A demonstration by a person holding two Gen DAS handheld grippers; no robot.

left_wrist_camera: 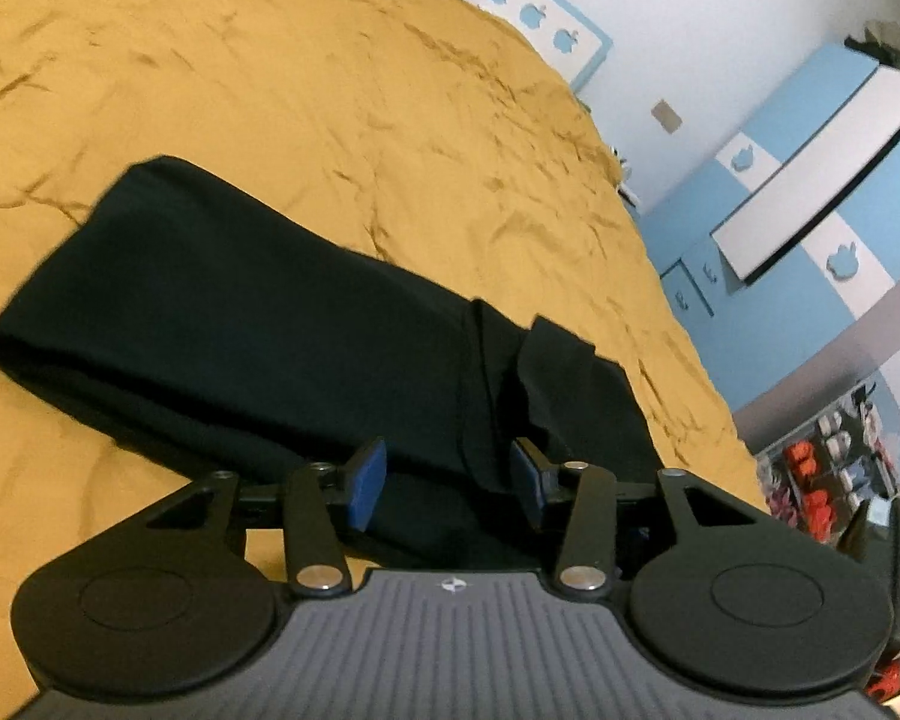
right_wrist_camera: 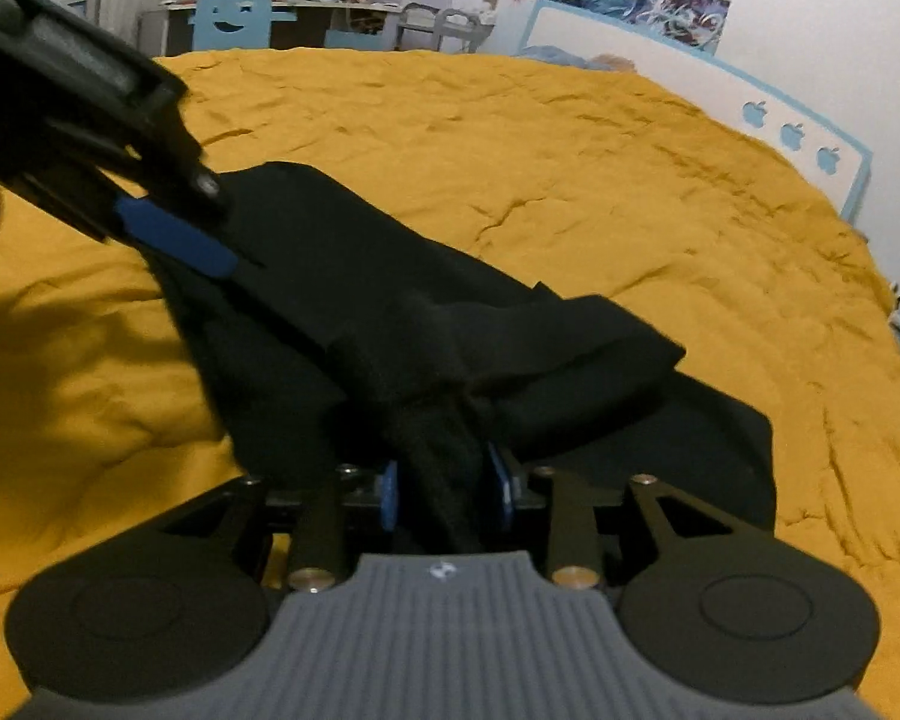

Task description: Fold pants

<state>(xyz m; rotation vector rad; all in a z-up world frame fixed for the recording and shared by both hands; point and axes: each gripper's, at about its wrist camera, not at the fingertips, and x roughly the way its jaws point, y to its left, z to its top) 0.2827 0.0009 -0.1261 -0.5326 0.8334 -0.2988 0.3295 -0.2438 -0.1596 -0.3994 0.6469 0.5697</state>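
Note:
Black pants (left_wrist_camera: 240, 324) lie folded in a long band across the orange bedspread (left_wrist_camera: 330, 90). My left gripper (left_wrist_camera: 447, 477) hovers over the near end of the band, its blue pads wide apart and the cloth lying loose between them. In the right wrist view the pants (right_wrist_camera: 354, 276) are rumpled, with a fold flopped over the middle. My right gripper (right_wrist_camera: 445, 492) has a raised bunch of the black cloth between its blue pads, which stand a little apart from it. One blue-padded finger (right_wrist_camera: 174, 234) of the left gripper reaches onto the pants' far end from the upper left.
The bedspread (right_wrist_camera: 570, 168) spreads wide around the pants. A white-and-blue headboard (right_wrist_camera: 798, 138) with apple cut-outs borders the bed. Blue-and-white cabinets (left_wrist_camera: 810, 192) stand past the bed's right edge, and a cluttered desk (right_wrist_camera: 330, 6) and chairs beyond its far side.

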